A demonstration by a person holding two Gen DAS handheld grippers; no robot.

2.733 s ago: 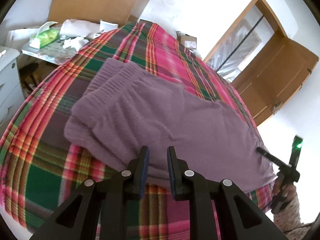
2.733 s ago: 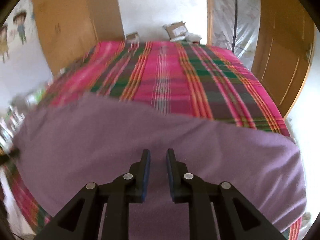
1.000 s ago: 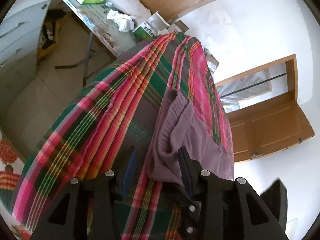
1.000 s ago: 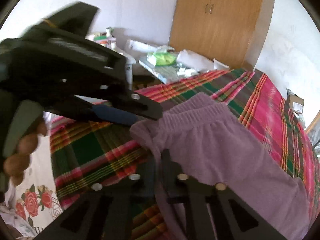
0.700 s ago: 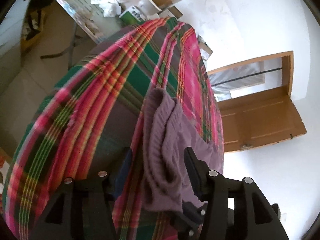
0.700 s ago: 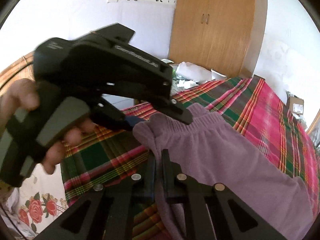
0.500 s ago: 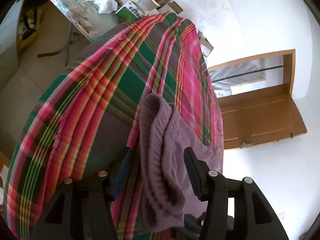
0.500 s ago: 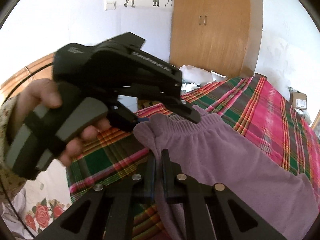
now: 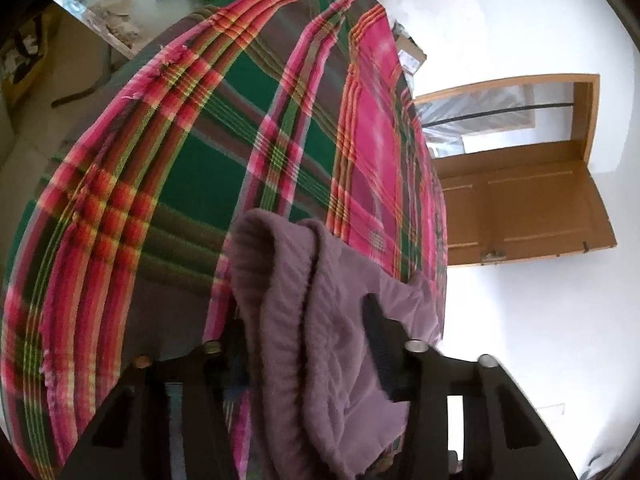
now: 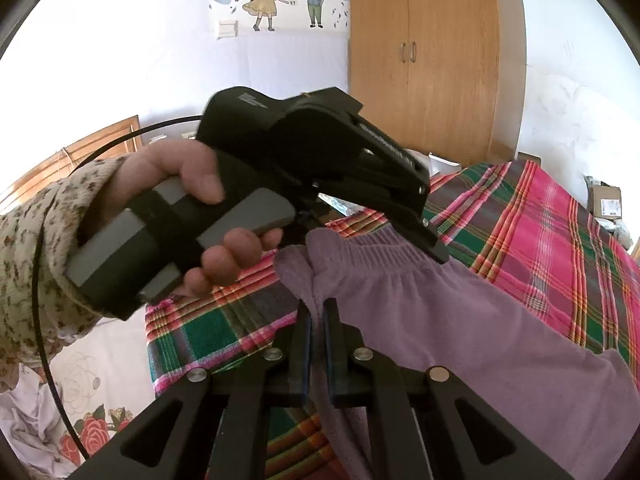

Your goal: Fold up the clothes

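Observation:
A purple knit garment point(image 9: 320, 344) lies across the plaid bed cover point(image 9: 240, 140). Its ribbed waistband corner is raised off the bed. In the left wrist view my left gripper point(image 9: 304, 316) is open, and the bunched waistband hangs between its wide-spread fingers. The right wrist view shows my right gripper point(image 10: 316, 320) shut on the garment's point(image 10: 460, 320) corner fold, just below the waistband. There a person's hand point(image 10: 180, 184) holds the left gripper, and its upper finger point(image 10: 420, 232) rests over the waistband; the lower finger is hidden.
A cluttered side table point(image 9: 120, 12) with tissues stands beyond the bed's far corner. A wooden wardrobe point(image 10: 432, 60) is behind the bed, an open wooden door point(image 9: 520, 208) to the right, and a cardboard box point(image 10: 606, 200) past the bed. A floral sheet point(image 10: 80, 384) lies low on the left.
Both grippers left the garment's long edge for its waistband corner. The right one shut on that corner and raised it. The left one has slid further onto the waistband, still open.

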